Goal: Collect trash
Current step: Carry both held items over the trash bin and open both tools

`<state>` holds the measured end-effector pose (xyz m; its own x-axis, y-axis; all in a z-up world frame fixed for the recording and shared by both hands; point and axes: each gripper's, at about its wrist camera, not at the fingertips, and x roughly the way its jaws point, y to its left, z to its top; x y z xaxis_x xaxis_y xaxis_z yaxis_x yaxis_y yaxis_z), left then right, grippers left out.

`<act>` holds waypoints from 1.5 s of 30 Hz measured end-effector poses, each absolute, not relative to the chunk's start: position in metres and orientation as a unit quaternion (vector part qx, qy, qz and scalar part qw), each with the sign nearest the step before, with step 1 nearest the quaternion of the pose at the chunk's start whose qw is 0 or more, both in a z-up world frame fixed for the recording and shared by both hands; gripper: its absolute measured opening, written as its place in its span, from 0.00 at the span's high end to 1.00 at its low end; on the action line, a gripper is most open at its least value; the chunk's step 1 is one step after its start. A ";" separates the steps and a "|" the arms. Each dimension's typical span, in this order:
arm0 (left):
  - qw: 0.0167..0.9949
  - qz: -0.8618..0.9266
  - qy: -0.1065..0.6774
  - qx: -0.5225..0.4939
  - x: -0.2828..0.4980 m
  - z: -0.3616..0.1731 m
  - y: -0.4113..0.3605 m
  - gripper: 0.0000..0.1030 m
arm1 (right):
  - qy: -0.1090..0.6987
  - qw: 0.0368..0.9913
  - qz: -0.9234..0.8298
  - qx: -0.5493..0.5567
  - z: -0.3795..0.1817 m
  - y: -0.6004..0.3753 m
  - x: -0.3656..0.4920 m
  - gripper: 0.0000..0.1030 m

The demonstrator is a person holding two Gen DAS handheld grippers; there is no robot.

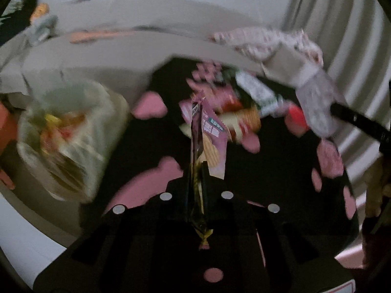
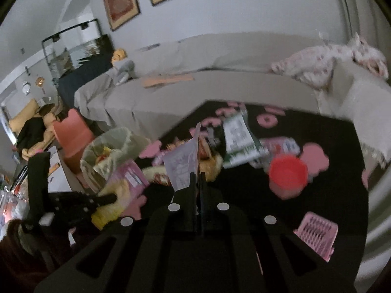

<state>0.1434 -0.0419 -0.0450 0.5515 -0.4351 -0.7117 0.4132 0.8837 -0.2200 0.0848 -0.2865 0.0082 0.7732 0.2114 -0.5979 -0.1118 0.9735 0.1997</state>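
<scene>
Left hand-held gripper point(image 1: 198, 168) is clenched on a crinkly purple snack wrapper point(image 1: 215, 131), angled down over the black counter point(image 1: 268, 171) with its pink shapes. Right hand-held gripper point(image 2: 197, 174) pinches a flat, pale foil packet point(image 2: 182, 166) edge-on, also tilted down. Beside the counter, a thin translucent trash bag point(image 2: 114, 146) stands open, holding what look like yellow and red wrappers. More wrappers lie heaped mid-counter by a round red cup point(image 2: 288, 174).
</scene>
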 end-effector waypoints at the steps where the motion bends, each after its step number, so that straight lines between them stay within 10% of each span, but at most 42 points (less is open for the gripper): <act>1: 0.891 -0.230 0.392 -0.017 0.146 -0.031 -0.031 0.92 | 0.320 0.940 0.092 0.073 0.014 -0.283 0.087 0.96; 14: 0.945 -0.117 0.301 -0.048 0.174 0.044 0.080 0.92 | 0.277 0.944 0.178 0.030 0.069 -0.203 0.144 0.96; 26: 0.907 -0.081 0.392 -0.134 0.264 -0.031 0.139 0.92 | 0.325 0.928 0.179 0.017 0.041 -0.179 0.188 0.96; 30: 0.900 -0.075 0.399 -0.158 0.283 -0.051 0.149 0.65 | 0.345 0.921 0.181 0.015 0.029 -0.170 0.207 0.96; 45: 0.917 0.045 0.336 -0.210 0.195 -0.052 0.202 0.51 | 0.390 0.879 0.273 -0.001 -0.022 -0.042 0.291 0.96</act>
